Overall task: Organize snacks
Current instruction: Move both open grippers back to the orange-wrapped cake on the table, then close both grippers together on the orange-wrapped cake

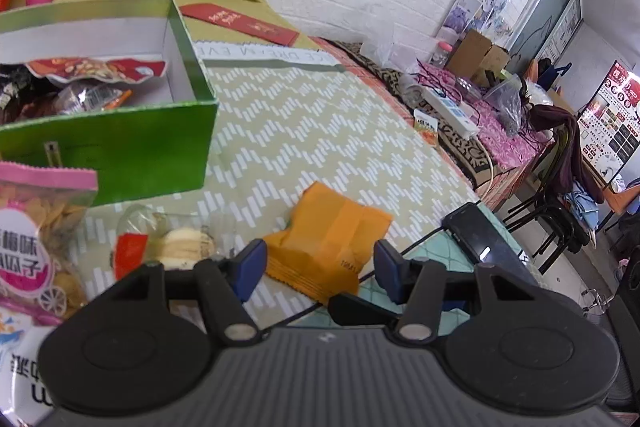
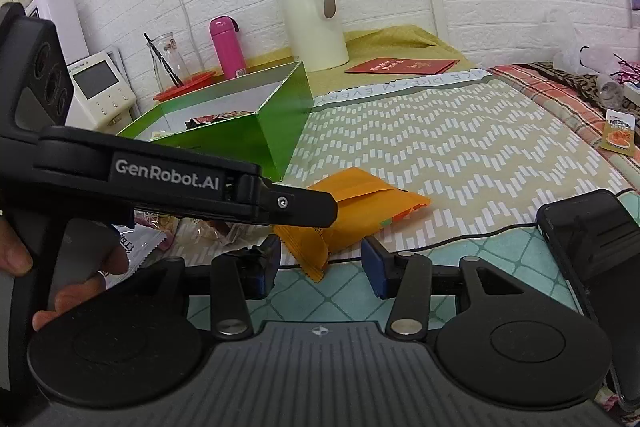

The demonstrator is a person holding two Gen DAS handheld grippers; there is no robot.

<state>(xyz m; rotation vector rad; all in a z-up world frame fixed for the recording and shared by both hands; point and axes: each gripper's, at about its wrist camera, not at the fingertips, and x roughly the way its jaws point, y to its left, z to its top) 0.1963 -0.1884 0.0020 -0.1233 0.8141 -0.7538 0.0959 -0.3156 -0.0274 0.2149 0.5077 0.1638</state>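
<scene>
1. Snack first: we found the flat orange foil packet [image 1: 334, 241] on the patterned tablecloth [image 1: 320, 131], right of the green cardboard box [image 1: 120, 147].
2. Our left gripper [image 1: 320, 267] straddled its near end, jaws apart, unclenched.
3. Our right gripper [image 2: 320, 263] hovered nearer us, released, empty.

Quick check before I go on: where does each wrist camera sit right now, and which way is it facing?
Left wrist: on the left gripper, facing down across the table; its open fingers flank the orange packet, green box on the left.
Right wrist: on the right gripper, open, low at the table's near edge, facing the wall; the left gripper's body and a hand cross its left side.
Shared: orange packet, green box, cream jug.
</scene>
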